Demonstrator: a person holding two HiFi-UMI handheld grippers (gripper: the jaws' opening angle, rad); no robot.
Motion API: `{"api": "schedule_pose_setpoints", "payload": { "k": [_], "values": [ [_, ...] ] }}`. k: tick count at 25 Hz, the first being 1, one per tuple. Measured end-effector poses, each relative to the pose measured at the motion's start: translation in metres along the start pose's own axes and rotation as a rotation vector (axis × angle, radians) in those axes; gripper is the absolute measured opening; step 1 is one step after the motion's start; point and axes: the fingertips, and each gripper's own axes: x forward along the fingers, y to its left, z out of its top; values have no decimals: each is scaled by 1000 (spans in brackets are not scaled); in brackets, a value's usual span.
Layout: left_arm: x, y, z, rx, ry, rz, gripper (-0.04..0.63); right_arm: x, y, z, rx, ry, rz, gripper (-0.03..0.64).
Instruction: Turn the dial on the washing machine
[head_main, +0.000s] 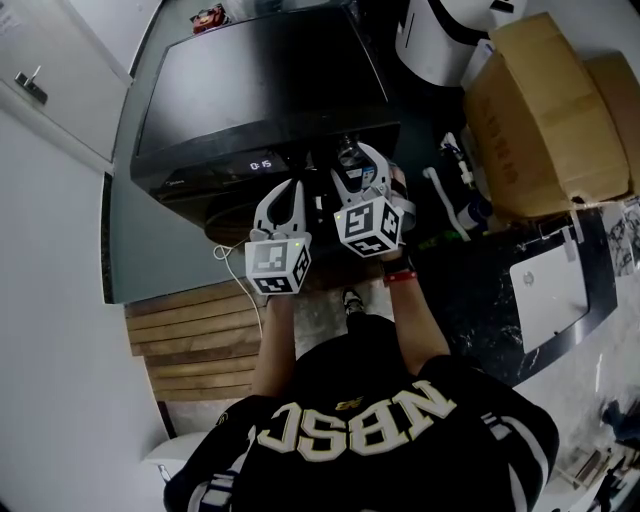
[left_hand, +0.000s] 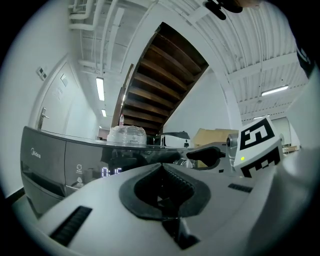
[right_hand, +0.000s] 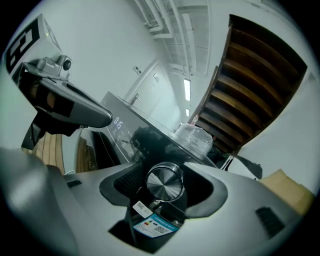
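Note:
The dark washing machine (head_main: 250, 90) stands in front of me, its lit display (head_main: 262, 163) on the front panel. In the right gripper view the round metal dial (right_hand: 164, 182) sits between the jaws of my right gripper (right_hand: 164, 172), with a small gap on each side, so the gripper is open around it. In the head view the right gripper (head_main: 358, 170) is up against the panel, right of the display. My left gripper (head_main: 285, 192) hovers just left of it, below the display, its jaws (left_hand: 162, 167) shut on nothing.
A clear plastic container (right_hand: 194, 137) rests on the machine's top near the front edge. Cardboard boxes (head_main: 545, 110) and a white appliance (head_main: 440, 40) stand to the right. Wooden slats (head_main: 200, 340) lie at lower left. A white laptop (head_main: 550, 295) lies on a dark counter at right.

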Motion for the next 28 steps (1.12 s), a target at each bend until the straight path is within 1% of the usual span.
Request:
{"api": "schedule_pose_setpoints", "payload": {
  "k": [10, 13, 16, 25, 26, 28],
  "values": [
    [5, 7, -2, -3, 2, 16, 15, 10, -6, -3, -6, 9, -19, 238],
    [6, 7, -3, -4, 2, 18, 15, 10, -6, -3, 14, 1, -19, 236],
    [5, 7, -3, -5, 3, 19, 15, 9, -9, -3, 83, -19, -20, 236],
    [4, 5, -3, -6, 2, 17, 15, 7, -19, -6, 385, -78, 1, 235],
    [4, 5, -3, -5, 2, 17, 15, 7, -20, -6, 395, -78, -1, 235],
    [4, 6, -2, -4, 1, 16, 15, 7, -20, -5, 377, -73, -9, 235]
  ]
}}
